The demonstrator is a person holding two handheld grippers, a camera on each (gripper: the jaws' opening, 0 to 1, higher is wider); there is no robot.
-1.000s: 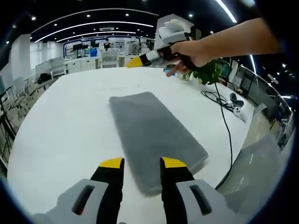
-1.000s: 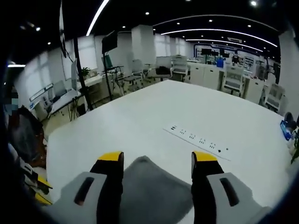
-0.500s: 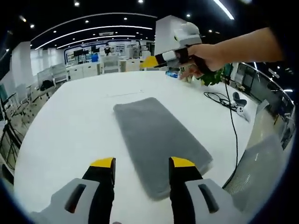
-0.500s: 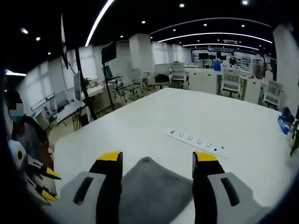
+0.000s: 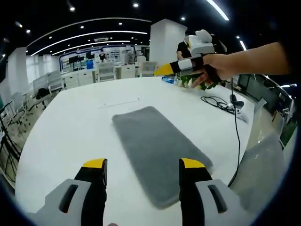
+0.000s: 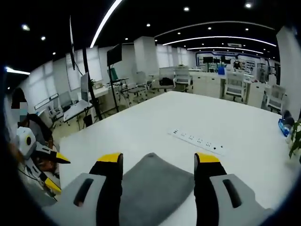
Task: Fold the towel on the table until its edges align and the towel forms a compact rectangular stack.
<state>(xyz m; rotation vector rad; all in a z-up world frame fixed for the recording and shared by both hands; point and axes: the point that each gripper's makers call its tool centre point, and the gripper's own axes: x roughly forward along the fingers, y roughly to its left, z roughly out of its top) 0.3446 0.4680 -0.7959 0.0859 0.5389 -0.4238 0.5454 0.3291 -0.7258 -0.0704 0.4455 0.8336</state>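
A grey towel (image 5: pixel 155 146) lies flat on the white table (image 5: pixel 66 127) as a long folded rectangle. My left gripper (image 5: pixel 143 165) is open and hovers just short of the towel's near end, with nothing between its fingers. A hand holds my right gripper (image 5: pixel 171 68) in the air above the towel's far end. In the right gripper view that gripper (image 6: pixel 158 158) is open, with a rounded end of the towel (image 6: pixel 155 188) lying below and between its jaws, apart from them. The left gripper (image 6: pixel 54 172) shows at the left edge there.
A white power strip (image 6: pixel 197 140) is set into the table beyond the towel. A black cable and a white controller (image 5: pixel 237 107) lie at the table's right edge near a green plant (image 5: pixel 209 84). A mesh chair (image 5: pixel 263 174) stands beside that edge.
My left gripper's jaws have spread wider and it has drawn back from the towel's near end. The right gripper has lifted slightly. The left gripper has come into the right gripper view.
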